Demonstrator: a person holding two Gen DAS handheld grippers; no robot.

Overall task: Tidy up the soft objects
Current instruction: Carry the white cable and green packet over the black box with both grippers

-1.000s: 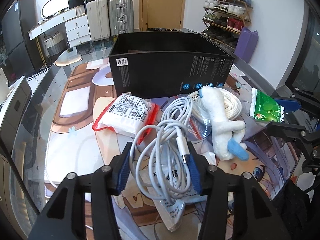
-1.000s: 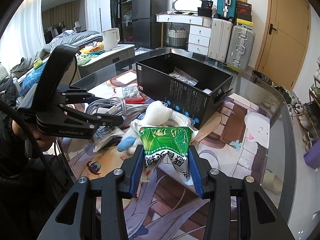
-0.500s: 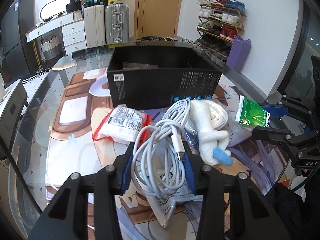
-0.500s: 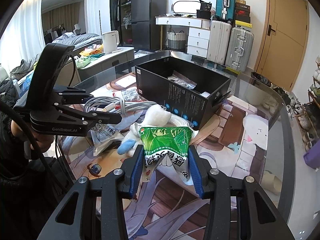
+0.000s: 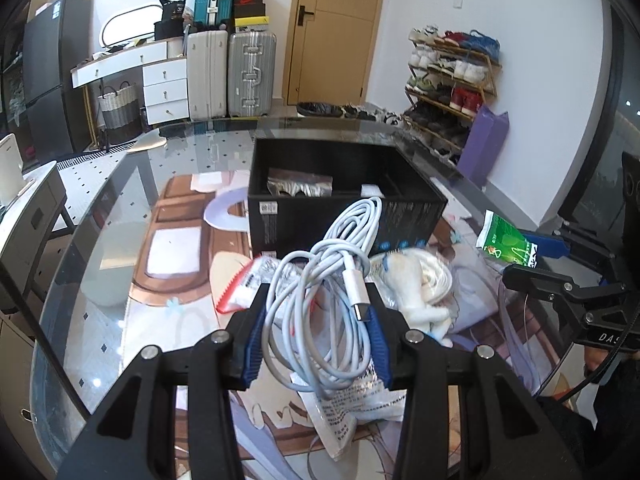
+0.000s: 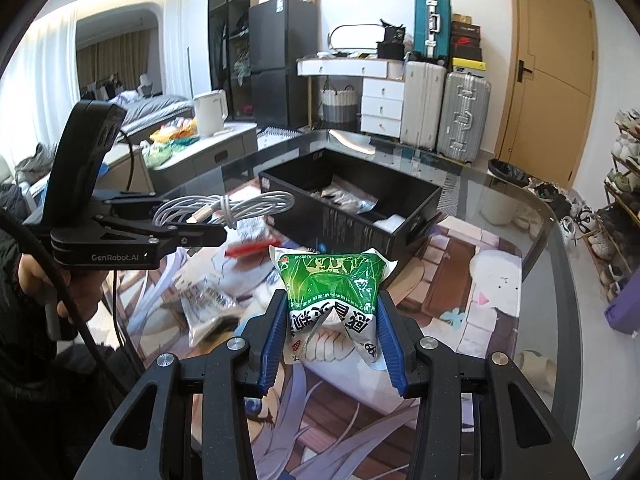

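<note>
Left gripper (image 5: 316,340) clamps the coiled white cable (image 5: 332,288) clear of the table clutter, right gripper (image 6: 332,336) pinches the green packet (image 6: 332,292) by its sides, both held just short of the open black box (image 6: 352,208), presumably the drop-off bin.

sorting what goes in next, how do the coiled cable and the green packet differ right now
The white cable is a loose bundle of loops spilling past the left hand-held gripper; the green packet is one puffy sealed pouch, pinched at its lower part by the right hand-held gripper. The cable is plain white with a bare plug end; the packet is green and white with printed text. Both are clamped and off the table, short of the black box.
</note>
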